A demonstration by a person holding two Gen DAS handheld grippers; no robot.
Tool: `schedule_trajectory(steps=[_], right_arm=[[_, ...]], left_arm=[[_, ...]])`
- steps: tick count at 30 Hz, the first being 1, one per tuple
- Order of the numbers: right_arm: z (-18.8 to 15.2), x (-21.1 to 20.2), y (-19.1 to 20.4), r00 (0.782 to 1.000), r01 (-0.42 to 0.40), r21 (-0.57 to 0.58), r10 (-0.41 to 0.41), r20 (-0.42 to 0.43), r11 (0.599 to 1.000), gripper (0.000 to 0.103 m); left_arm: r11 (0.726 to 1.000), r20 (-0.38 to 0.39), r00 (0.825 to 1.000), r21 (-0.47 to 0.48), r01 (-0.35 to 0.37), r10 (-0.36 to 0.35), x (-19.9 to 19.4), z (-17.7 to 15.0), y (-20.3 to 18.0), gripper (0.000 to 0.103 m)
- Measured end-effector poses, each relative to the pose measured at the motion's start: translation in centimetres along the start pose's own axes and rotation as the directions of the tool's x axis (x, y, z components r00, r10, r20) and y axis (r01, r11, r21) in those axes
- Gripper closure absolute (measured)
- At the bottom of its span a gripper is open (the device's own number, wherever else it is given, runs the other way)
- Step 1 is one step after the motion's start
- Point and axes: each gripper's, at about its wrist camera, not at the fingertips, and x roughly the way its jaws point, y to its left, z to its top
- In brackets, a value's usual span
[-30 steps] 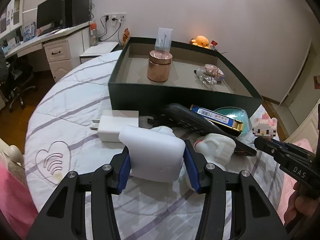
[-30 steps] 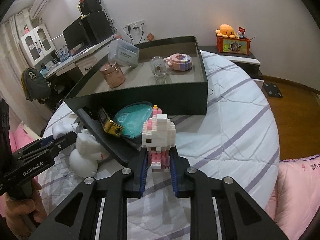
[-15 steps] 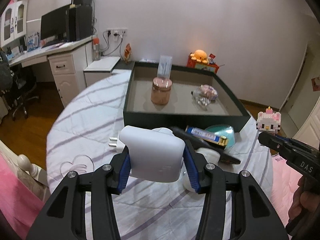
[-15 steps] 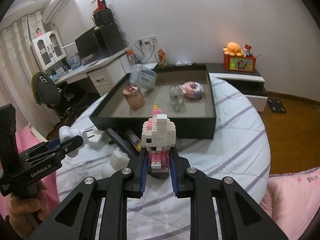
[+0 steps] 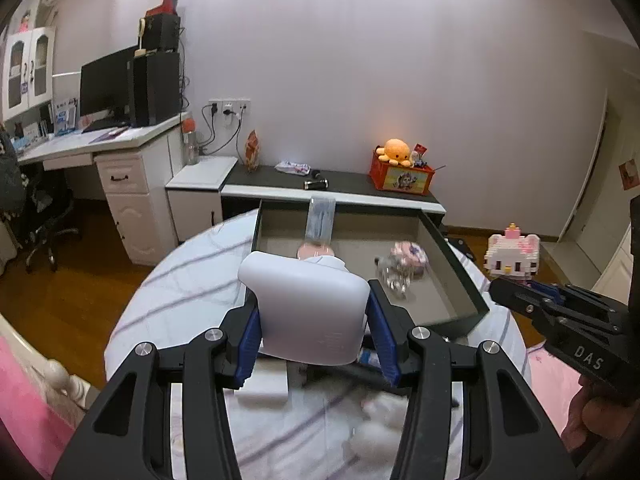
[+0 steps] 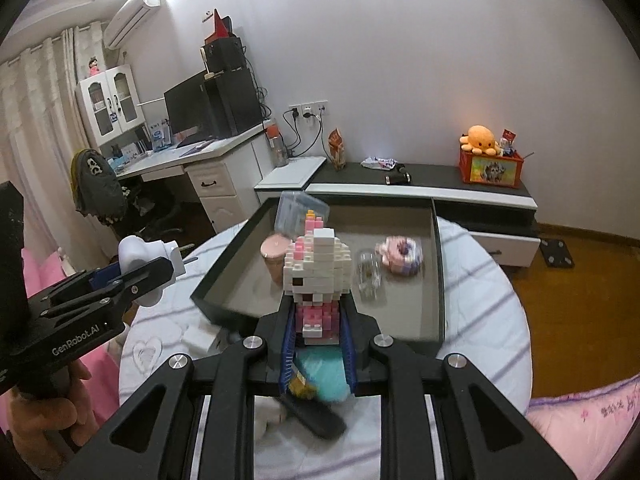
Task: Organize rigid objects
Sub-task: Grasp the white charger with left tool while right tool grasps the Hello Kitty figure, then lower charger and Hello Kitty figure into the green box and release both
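a round table (image 6: 488, 320) covered in a white cloth with purple stripes carries everything. on it sit a dark open box (image 6: 438, 276), a white charger block (image 6: 197, 336), a teal pouch (image 6: 324, 376), a black remote (image 6: 316, 418) and a blurred white figure (image 5: 380, 420).

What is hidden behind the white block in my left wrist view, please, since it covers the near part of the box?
Observer: A pink jar stands in the dark box there, a clear case tilted on top.
Operator: Does my right gripper truly hold the brick cat?
Observer: Yes, the right gripper is clamped on the brick cat's pink base.
Operator: What lies beneath it?
Observer: A teal round object on the bedspread, beside a black remote.
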Motion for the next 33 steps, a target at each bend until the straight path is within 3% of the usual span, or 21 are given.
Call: schedule_trajectory(steps=[5,11,21,28,29,30,31,33], right_arm=[[1.8,2.1,-0.5,1.0,0.002,0.004,-0.002,-0.012,1.0,0.083],[3.2,5.4,-1.7,0.997,0.002,0.012,-0.001,-0.072,1.0,0.083],[2.2,10.7,-2.6,0.978,-0.002,0.026,0.008,-0.21,1.0,0.083],[1.3,11.9,-3.1,0.966,0.01,0.036,0.0,-0.26,0.999,0.082],[1.3,11.9,-3.1,0.966,0.01,0.039,0.0,-0.258,0.999,0.08],[1.3,11.7,-3.2,0.968,0.016,0.043,-0.005,-0.251,0.999,0.069],[1.5,11.5,-3.2,0.969,0.019,0.043,-0.008,-0.245,0.999,0.058],[1.6,10.9,-3.2,0.973,0.024,0.042,-0.014,-0.23,0.999,0.047]], left_arm=[[1.0,-0.001,1.0,0.003,0.009,-0.009,2.1,1.9,-0.1,0.054],[1.0,-0.056,0.998,0.003,0.024,-0.023,6.1,2.8,-0.3,0.054],[1.0,-0.152,0.988,0.0,0.026,-0.026,11.2,1.6,-0.6,0.054],[1.0,-0.201,0.979,0.005,0.007,-0.006,12.6,0.8,-0.7,0.053],[1.0,-0.199,0.98,0.003,0.005,-0.004,12.5,0.8,-0.7,0.053],[1.0,-0.195,0.981,0.002,0.0,0.0,12.3,0.9,-0.8,0.05],[1.0,-0.188,0.982,0.001,-0.005,0.006,12.1,0.9,-0.8,0.044],[1.0,-0.168,0.986,0.003,-0.01,0.011,11.4,1.1,-0.6,0.031]])
